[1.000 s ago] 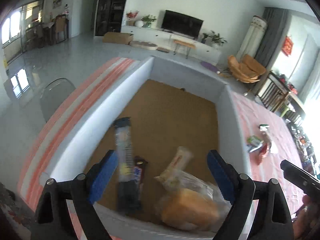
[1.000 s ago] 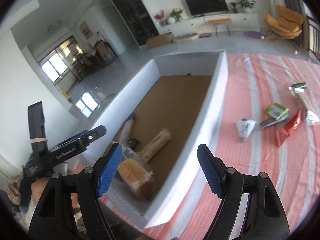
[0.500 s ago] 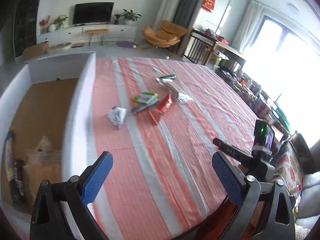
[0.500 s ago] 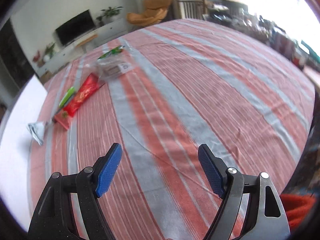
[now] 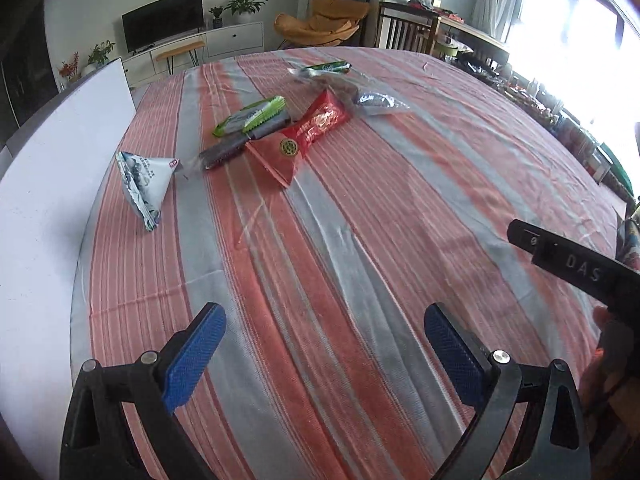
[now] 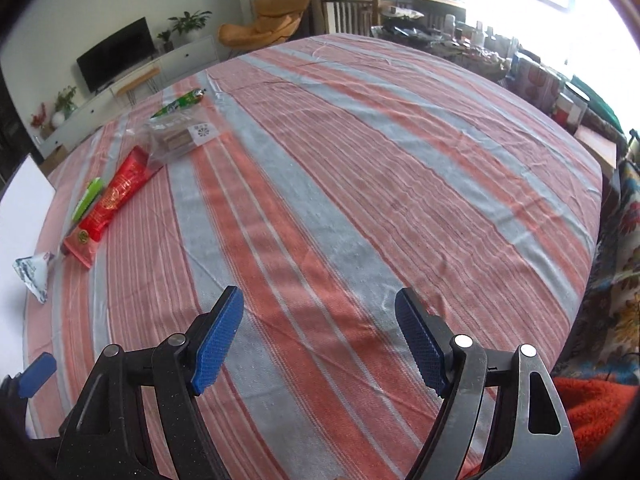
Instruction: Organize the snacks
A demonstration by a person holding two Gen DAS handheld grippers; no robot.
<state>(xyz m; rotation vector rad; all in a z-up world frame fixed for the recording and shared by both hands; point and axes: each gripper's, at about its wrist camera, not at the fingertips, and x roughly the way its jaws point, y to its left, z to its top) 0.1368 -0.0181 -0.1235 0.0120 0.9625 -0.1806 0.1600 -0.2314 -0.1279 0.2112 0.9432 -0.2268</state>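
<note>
Across the striped red-and-grey desk, snack packets lie toward eleven o'clock: long red foil packet, green-edged wrapper, white-and-blue triangular pouch. Left hand-held gripper, jaws just widened, and right hand-held gripper both released, empty.

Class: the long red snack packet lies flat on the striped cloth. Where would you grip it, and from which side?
Grip the red packet across its narrow middle, from above. It looks long and flat, so open tongs can likely straddle the width; its near end is clear, the dark bar close alongside.
</note>
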